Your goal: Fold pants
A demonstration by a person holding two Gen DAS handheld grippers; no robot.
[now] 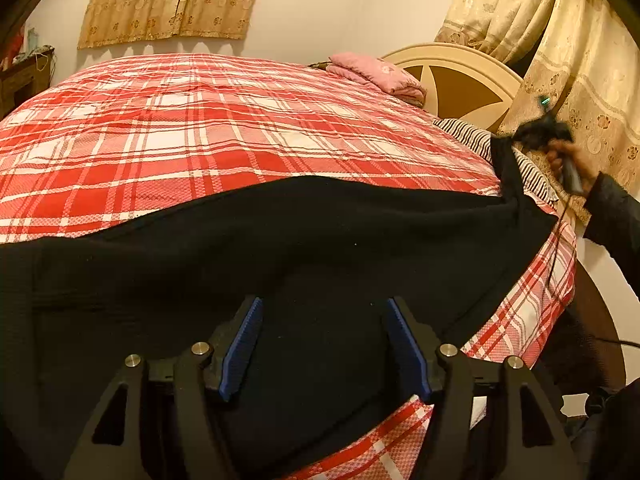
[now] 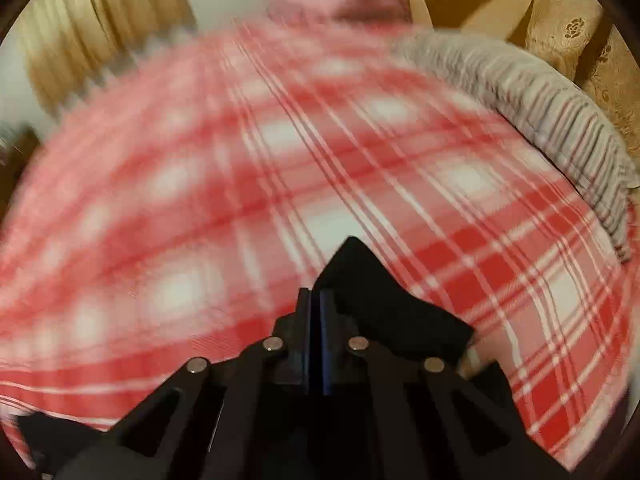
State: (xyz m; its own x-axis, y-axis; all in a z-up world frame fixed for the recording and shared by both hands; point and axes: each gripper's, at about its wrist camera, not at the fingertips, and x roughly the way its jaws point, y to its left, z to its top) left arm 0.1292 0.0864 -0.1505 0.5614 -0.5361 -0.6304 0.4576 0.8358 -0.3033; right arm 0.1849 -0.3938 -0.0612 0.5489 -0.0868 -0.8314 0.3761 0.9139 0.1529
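Observation:
The black pants [image 1: 280,232] lie spread across the near part of the bed. My left gripper [image 1: 324,340] is open just above the cloth at its near edge, blue pads [image 1: 244,344] wide apart and holding nothing. My right gripper [image 2: 316,304] is shut on a corner of the pants [image 2: 372,292] and lifts it above the bed; the right wrist view is motion-blurred. In the left wrist view the right gripper [image 1: 536,132] shows at the far right, holding the raised end of the pants near the headboard.
A red and white plaid bedspread [image 1: 200,128] covers the bed. A folded pink blanket [image 1: 380,72] and a striped pillow [image 1: 468,136] lie by the cream headboard [image 1: 460,76]. Curtains [image 1: 580,60] hang on the right.

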